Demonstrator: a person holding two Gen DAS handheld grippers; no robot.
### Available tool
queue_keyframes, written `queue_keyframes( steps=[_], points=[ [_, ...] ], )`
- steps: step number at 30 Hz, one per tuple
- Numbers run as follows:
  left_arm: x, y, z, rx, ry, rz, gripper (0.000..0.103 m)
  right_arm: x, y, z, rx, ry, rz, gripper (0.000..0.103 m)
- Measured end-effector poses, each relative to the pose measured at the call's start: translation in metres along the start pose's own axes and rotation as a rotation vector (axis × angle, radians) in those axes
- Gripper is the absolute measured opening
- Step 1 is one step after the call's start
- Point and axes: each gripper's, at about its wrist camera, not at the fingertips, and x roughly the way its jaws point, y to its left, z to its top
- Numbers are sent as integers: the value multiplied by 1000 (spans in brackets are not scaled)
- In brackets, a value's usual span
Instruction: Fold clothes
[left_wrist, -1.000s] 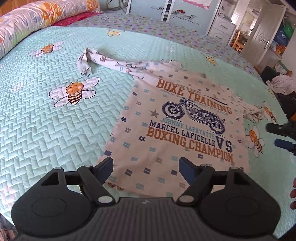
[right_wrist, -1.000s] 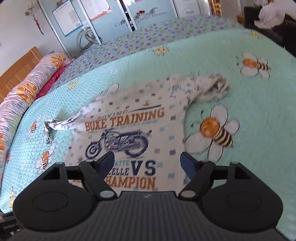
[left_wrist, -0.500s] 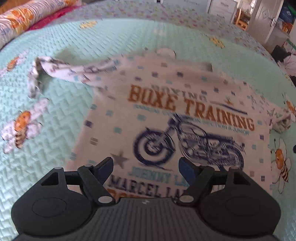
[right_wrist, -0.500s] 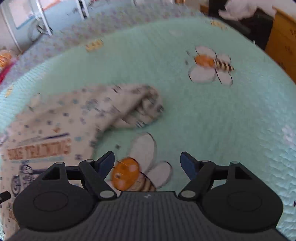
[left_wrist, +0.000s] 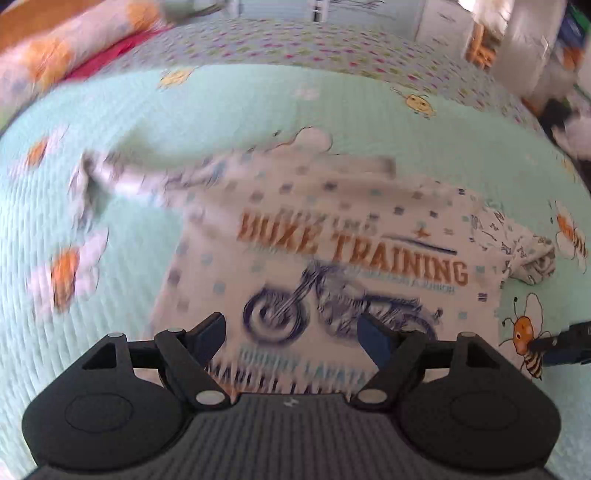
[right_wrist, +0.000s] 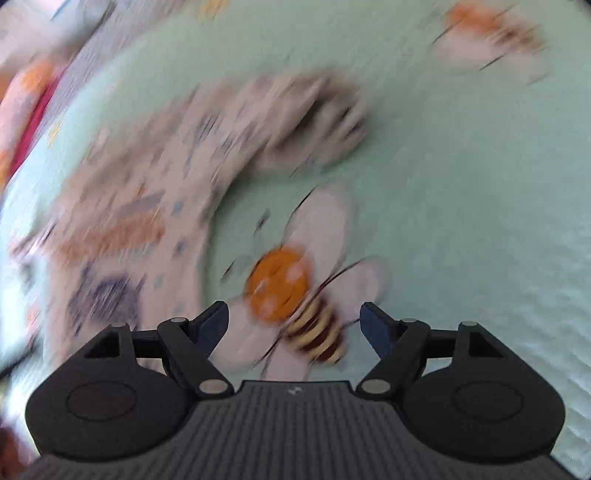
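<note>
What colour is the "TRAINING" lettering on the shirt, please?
Orange lettering on the shirt, clearest in the left wrist view.

The shirt (left_wrist: 332, 229) carried the only print that could be read. In the left wrist view its chest showed "TRAINING" in orange capitals, clear enough; the word before it was smeared by motion — roughly "BUXE" or "BOXE", not certain. Under the motorcycle drawing ran a pale blue line, partly legible as "LAPATA", cut off by the camera housing. In the right wrist view the shirt's lettering was only orange and dark blur — nothing readable.
</note>
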Motion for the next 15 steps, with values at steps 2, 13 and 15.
queue_keyframes(
  steps=[2,13,15],
  points=[
    [-14,-24,19,82,-41,-57,71,-3,-3,3,-16,13,58,86],
    [-38,-108,33,74,24,-72,47,-19,-16,20,-101,85,378,87],
    [-28,-104,36,-7,89,81,48,-26,-7,20,-176,82,391,87]
  ],
)
